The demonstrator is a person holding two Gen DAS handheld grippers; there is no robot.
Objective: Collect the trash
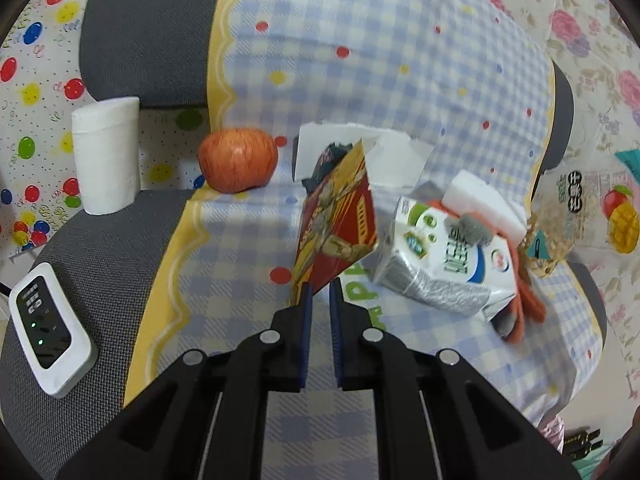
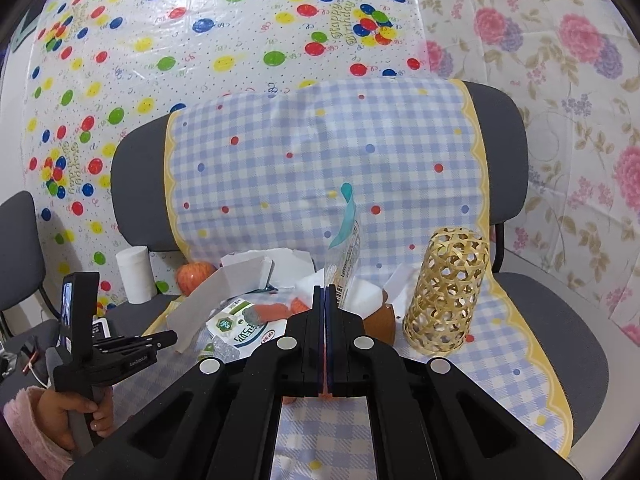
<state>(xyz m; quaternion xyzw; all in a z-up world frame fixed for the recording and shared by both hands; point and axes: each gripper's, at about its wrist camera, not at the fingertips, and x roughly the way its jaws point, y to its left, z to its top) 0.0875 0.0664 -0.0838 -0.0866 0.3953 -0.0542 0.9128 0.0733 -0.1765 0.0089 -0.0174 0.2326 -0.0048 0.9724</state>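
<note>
Red and yellow card packet [image 1: 338, 216] is pinched at its near corner by the left gripper [image 1: 320, 292], jaws almost closed. Right gripper [image 2: 325, 294] is clamped on one clear wrapper [image 2: 345, 256]. Nearby lie one milk carton [image 1: 444, 264], one apple [image 1: 238, 159], one tissue roll [image 1: 107, 156].

I get bright, even indoor light in both wrist views, with only soft shadows under the apple [image 1: 238, 159] and the woven basket [image 2: 448, 292]. The left view is smeared by motion blur, worst on the checked cloth [image 1: 360, 60]. My right view is sharper. The balloon-print sheet [image 2: 200, 40] shows faint glare. Both fisheyes bend straight lines and darken at the corners.
</note>
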